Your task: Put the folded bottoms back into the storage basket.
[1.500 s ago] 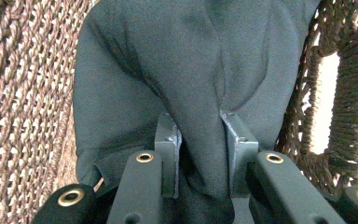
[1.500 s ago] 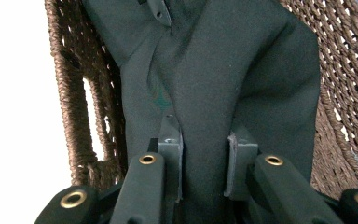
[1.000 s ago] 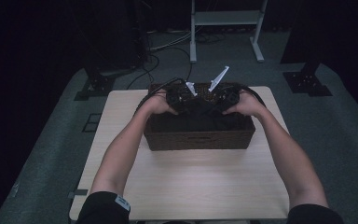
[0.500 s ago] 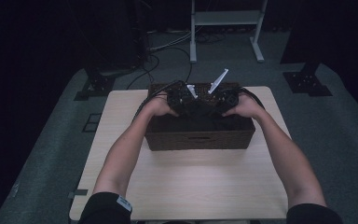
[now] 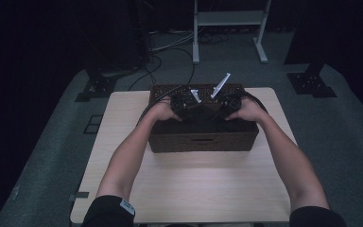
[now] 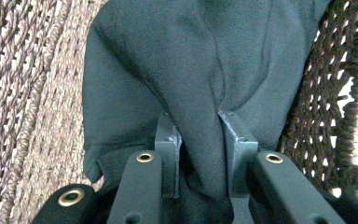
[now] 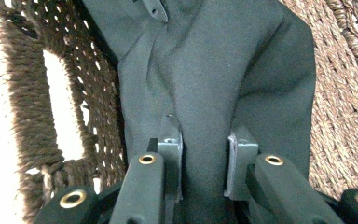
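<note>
Both grippers reach down into the brown woven basket (image 5: pixel 203 142), which stands at the far edge of the table (image 5: pixel 189 189), about its middle. The left gripper (image 6: pixel 199 140) pinches a fold of the dark cloth (image 6: pixel 168 70) between its jaws, and the right gripper (image 7: pixel 204 149) does the same. From the high view the cloth inside the basket is too dark to make out; hands cover the jaws.

Matt dark cloth (image 6: pixel 177 70), soft and creased, rough woven wicker basket (image 5: pixel 203 142), pale smooth wood-look table (image 5: pixel 189 189), matt black plastic jaws with brass-coloured rivets, dull grey metal pads (image 6: pixel 168 140)
</note>
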A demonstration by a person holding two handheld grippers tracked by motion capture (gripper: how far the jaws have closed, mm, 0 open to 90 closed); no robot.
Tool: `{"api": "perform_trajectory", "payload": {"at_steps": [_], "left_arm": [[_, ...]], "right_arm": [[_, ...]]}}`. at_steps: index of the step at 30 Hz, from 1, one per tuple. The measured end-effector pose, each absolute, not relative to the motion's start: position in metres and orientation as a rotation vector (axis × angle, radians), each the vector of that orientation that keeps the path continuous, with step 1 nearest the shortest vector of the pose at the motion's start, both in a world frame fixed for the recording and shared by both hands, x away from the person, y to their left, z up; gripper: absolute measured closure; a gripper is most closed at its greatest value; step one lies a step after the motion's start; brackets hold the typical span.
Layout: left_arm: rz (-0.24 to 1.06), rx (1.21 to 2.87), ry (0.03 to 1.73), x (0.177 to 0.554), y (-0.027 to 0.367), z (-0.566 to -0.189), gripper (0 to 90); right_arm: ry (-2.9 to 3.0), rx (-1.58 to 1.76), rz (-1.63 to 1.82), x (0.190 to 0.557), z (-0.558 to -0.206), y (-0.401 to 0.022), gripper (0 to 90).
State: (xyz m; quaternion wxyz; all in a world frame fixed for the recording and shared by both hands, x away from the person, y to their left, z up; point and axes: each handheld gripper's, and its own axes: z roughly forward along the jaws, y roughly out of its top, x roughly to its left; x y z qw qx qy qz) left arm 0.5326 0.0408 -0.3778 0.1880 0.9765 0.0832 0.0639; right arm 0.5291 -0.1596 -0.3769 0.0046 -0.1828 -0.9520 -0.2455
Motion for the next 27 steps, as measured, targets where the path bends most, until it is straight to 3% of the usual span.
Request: {"api": "perform_trajectory", "payload": {"at_steps": [27], "left_arm": [[0.164, 2.761, 0.273, 0.537, 0.038, -0.388, 69.2]], "right_arm": [[-2.978, -0.612, -0.727, 0.535, -0.387, -0.158, 69.6]]}}
